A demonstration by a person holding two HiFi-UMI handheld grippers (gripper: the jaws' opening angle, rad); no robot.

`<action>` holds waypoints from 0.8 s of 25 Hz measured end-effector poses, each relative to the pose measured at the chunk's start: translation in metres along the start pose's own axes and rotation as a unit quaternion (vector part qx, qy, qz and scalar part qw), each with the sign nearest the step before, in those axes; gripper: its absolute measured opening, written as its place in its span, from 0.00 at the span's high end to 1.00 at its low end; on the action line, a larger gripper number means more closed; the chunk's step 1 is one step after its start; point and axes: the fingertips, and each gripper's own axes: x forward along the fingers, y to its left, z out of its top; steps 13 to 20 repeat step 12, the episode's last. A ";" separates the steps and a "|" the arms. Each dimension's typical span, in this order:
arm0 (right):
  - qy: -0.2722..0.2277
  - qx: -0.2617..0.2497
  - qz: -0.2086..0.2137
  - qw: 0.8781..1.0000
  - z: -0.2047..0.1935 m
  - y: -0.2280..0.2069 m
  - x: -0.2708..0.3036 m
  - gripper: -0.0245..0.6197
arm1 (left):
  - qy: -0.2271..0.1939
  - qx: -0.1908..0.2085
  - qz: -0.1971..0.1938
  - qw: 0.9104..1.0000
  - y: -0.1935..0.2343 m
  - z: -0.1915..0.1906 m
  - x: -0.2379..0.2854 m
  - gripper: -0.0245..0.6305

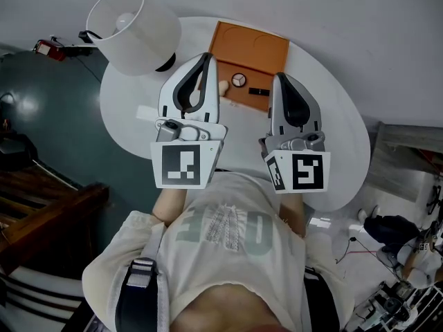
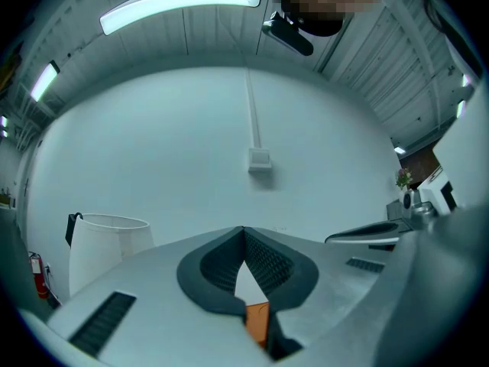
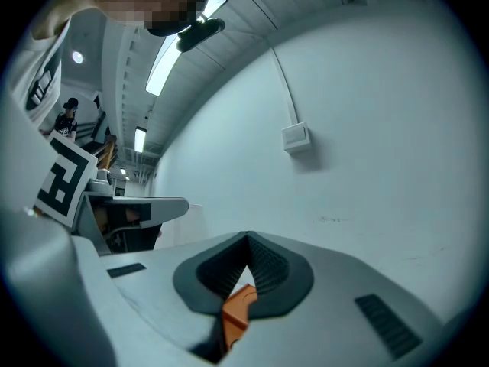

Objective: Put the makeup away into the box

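Head view alone: round makeup item (image 1: 239, 79)

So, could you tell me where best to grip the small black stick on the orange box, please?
Grip the stick at its middle, coming down from above. It lies flat on the box, lengthwise left to right in the head view, so closing across its narrow width should hold best.

The person holds both grippers level and side by side in front of the chest, pointing toward the far side. The left gripper (image 1: 206, 58) has its jaws closed tip to tip and empty. The right gripper (image 1: 279, 79), just beside it and slightly nearer, is also closed and empty.
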 end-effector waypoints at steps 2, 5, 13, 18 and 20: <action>0.002 0.000 0.000 1.000 -0.001 -0.002 0.000 0.95 | 0.000 0.002 0.000 1.000 -0.001 0.000 0.001 0.95; 0.003 -0.003 0.001 1.000 -0.001 0.000 -0.001 0.95 | -0.005 0.002 0.006 1.000 -0.001 0.000 0.000 0.95; 0.009 -0.004 0.005 1.000 -0.002 0.003 -0.004 0.95 | 0.001 0.006 0.005 1.000 -0.003 -0.001 -0.003 0.95; 0.009 -0.004 0.005 1.000 -0.002 0.003 -0.004 0.95 | 0.001 0.006 0.005 1.000 -0.003 -0.001 -0.003 0.95; 0.009 -0.004 0.005 1.000 -0.002 0.003 -0.004 0.95 | 0.001 0.006 0.005 1.000 -0.003 -0.001 -0.003 0.95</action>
